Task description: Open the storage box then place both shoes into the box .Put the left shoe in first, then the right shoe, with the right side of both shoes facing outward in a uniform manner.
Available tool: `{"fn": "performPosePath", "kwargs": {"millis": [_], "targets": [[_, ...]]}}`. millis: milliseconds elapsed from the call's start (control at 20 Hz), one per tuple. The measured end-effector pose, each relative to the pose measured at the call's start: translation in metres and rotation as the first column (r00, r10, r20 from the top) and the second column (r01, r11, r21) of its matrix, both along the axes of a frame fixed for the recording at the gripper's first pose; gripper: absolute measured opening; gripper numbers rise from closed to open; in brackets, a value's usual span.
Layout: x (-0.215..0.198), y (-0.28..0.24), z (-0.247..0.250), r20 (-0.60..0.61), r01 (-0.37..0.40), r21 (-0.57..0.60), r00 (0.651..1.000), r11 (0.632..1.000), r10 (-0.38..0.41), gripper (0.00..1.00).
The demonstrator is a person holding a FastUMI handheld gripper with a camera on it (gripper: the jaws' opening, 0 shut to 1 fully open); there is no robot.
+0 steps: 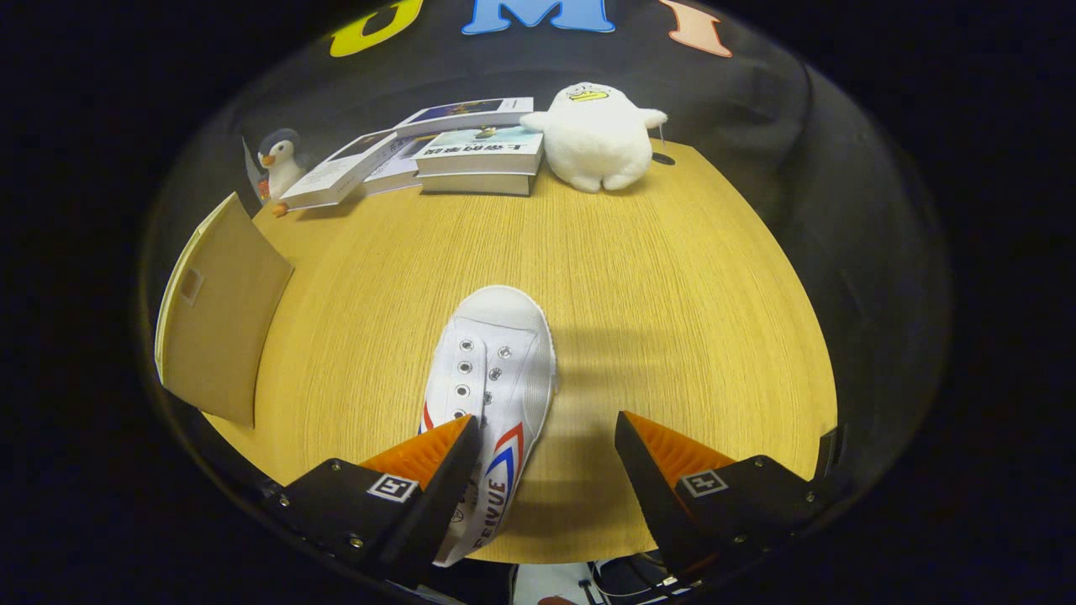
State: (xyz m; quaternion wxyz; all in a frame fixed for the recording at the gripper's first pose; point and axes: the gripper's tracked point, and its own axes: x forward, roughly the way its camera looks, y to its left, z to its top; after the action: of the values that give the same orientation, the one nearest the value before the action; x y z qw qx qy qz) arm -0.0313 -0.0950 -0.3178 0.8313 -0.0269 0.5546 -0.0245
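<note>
A white canvas shoe (496,378) lies on the wooden table (672,294), toe pointing away, its heel end between the two fingers and close against the left one. On its side runs a red and blue chevron stripe and, below it, blue lettering that seems to read "FEIYUE", though the first letters are partly hidden. Metal eyelets dot the upper; no laces are seen. The gripper (546,441) hovers with its fingers spread wide apart, the left finger overlapping the shoe's edge, the right finger well clear of it, so nothing is clamped. To the left stands a tan flat panel (218,336), likely the box's lid or wall. Beyond the shoe, at the table's far edge, sit stacked books (479,160) with printing too small to read, a white plush duck (597,134), and a small penguin toy (280,164).
</note>
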Motion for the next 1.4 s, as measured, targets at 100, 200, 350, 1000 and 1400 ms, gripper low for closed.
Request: {"fn": "performPosePath", "kwargs": {"millis": [100, 200, 350, 1000, 1400], "targets": [[-0.001, 0.001, -0.006, -0.016, 0.000, 0.004, 1.000, 1.000, 0.000, 0.97], [0.000, 0.003, -0.010, -0.030, 0.003, 0.006, 1.000, 1.000, -0.003, 0.98], [0.001, 0.008, -0.017, -0.052, -0.002, 0.010, 0.999, 1.000, 0.003, 0.98], [-0.001, 0.020, -0.016, -0.095, 0.041, 0.060, 0.995, 0.997, -0.036, 0.33], [-0.004, 0.030, 0.002, -0.096, 0.192, 0.188, 0.980, 0.963, -0.177, 0.05]]}}
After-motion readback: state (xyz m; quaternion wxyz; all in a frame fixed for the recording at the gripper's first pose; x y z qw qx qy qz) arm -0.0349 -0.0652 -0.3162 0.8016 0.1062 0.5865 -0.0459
